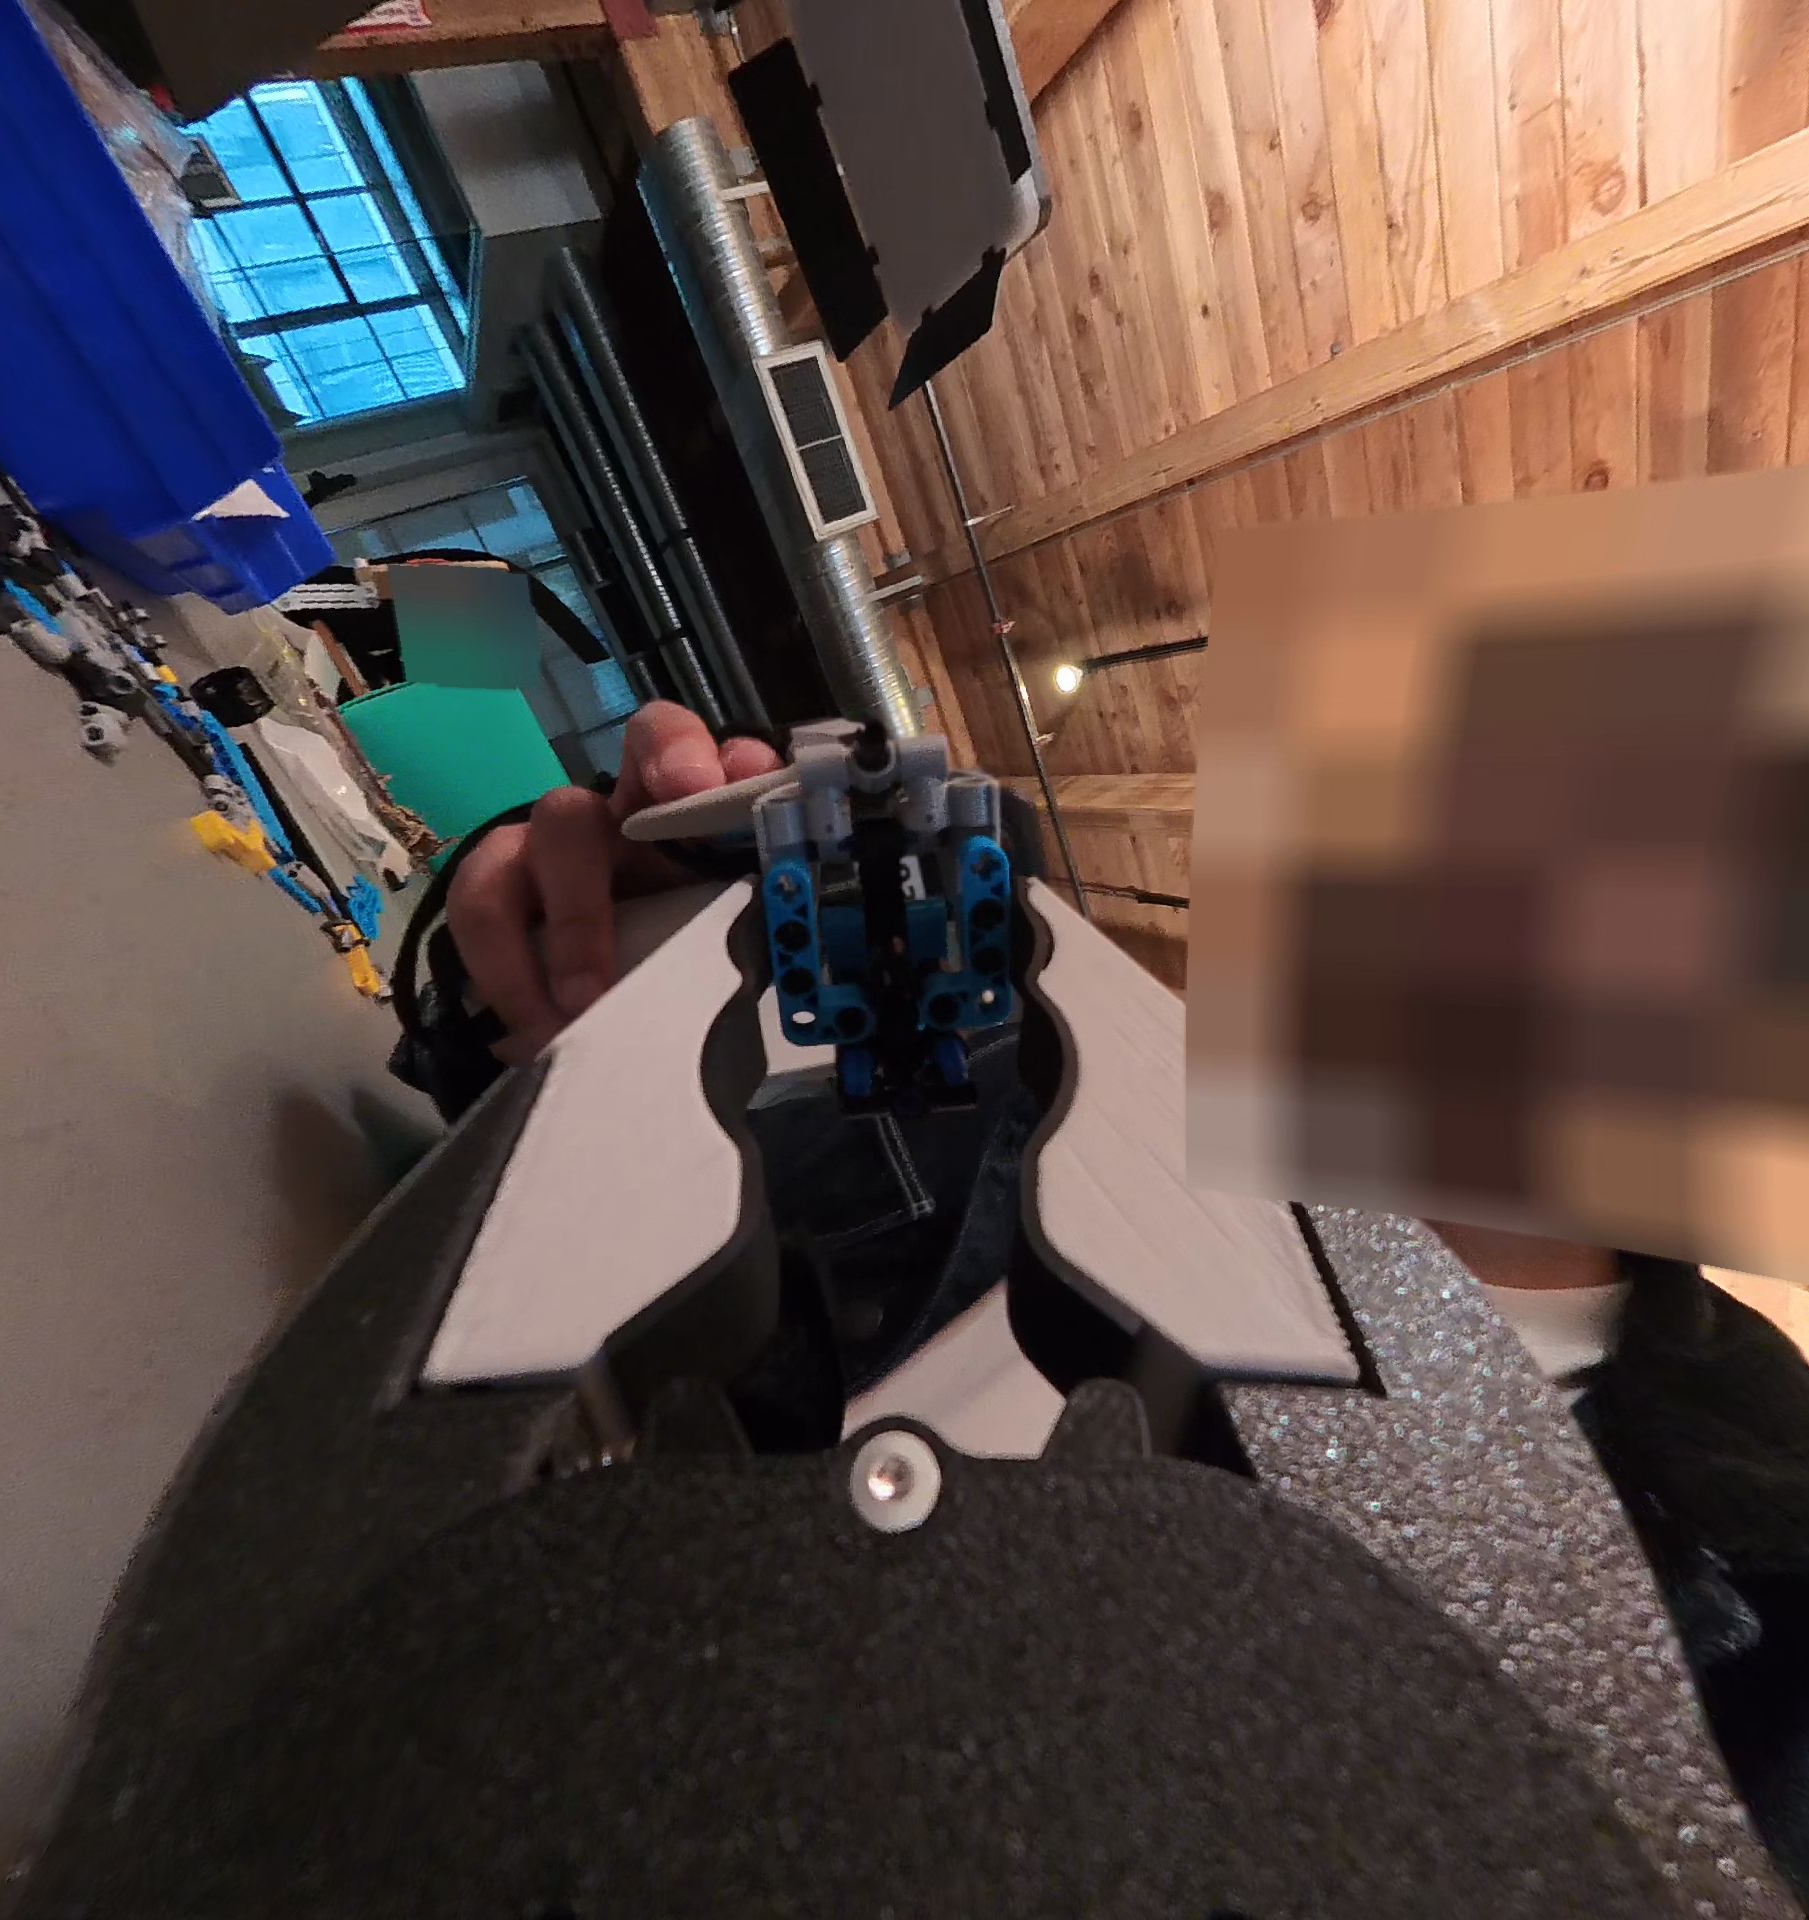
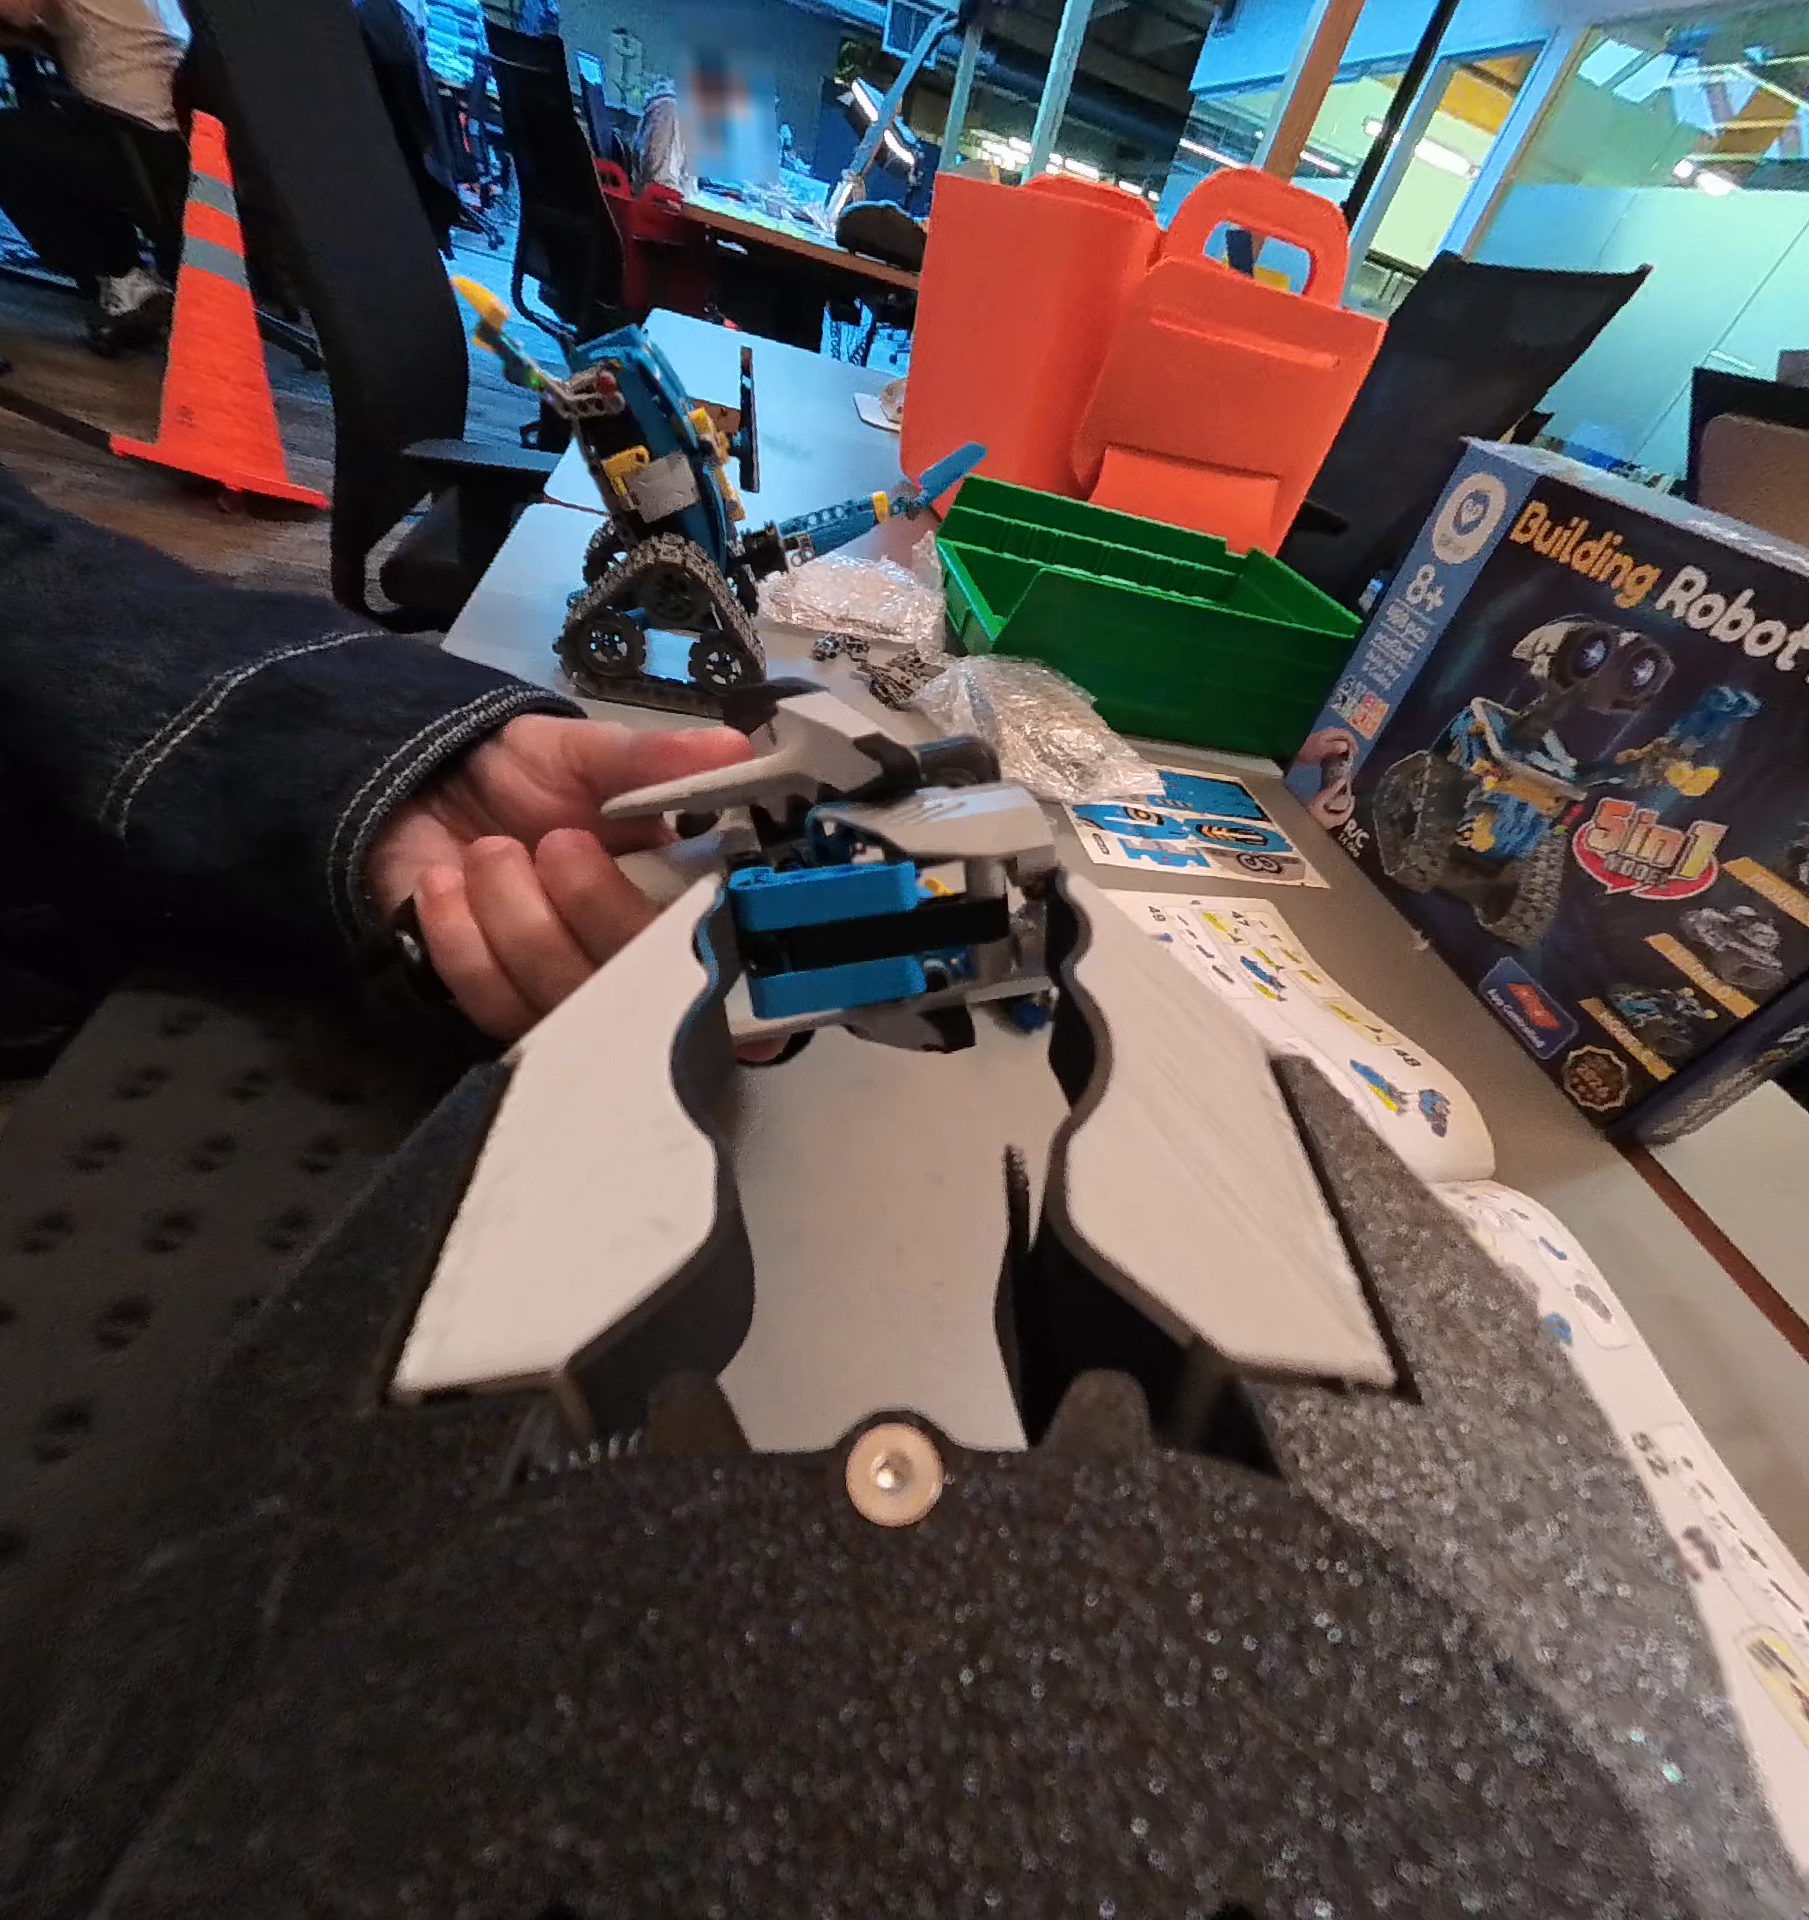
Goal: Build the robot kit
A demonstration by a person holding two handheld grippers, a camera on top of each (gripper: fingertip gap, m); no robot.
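L tool (image 1: 884, 966), R tool (image 2: 879, 956) both clamped, raised.

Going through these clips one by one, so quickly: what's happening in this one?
A person holds a small blue, grey and black brick assembly up in the air with two sets of handheld tongs. The right tongs close on it from one side, and the left tongs grip the same piece; each shows in the other's view with a hand behind it. On the table sit a tracked toy robot, a green bin, a kit box, sticker sheets and bagged parts.
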